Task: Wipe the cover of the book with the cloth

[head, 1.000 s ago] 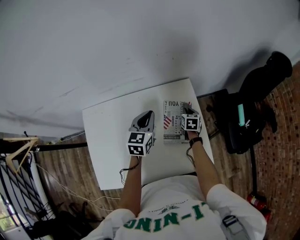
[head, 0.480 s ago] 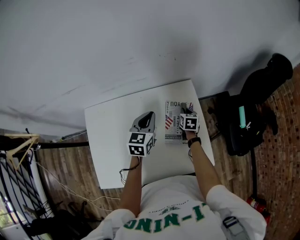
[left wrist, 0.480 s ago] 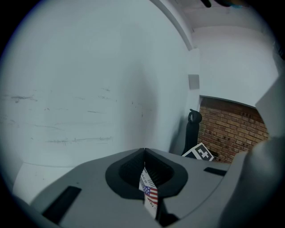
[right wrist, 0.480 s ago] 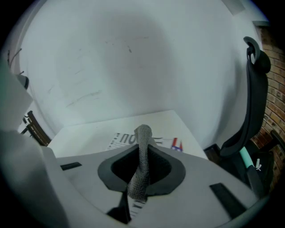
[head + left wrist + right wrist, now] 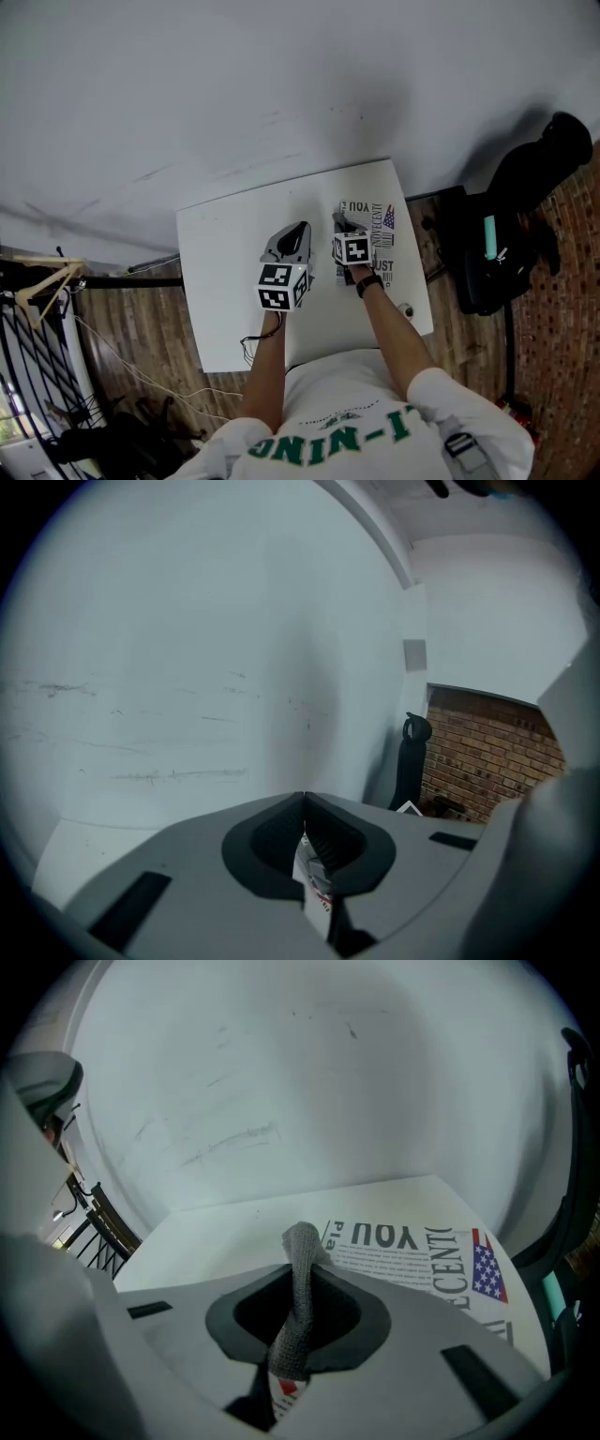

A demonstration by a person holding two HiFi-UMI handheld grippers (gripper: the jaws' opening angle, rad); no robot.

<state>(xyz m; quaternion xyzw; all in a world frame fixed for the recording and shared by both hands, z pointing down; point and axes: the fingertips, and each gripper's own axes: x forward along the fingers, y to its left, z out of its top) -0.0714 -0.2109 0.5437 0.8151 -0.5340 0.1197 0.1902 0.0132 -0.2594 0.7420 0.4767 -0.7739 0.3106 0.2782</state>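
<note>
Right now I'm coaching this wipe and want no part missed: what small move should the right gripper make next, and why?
Probably sweep the right gripper rightward across the book, toward the flag. It is shut on the cloth, which sits at the cover's left edge, so nearly all of the cover lies to its right.

White table against pale scuffed wall; wood-plank floor left; brick wall, black chair right.
</note>
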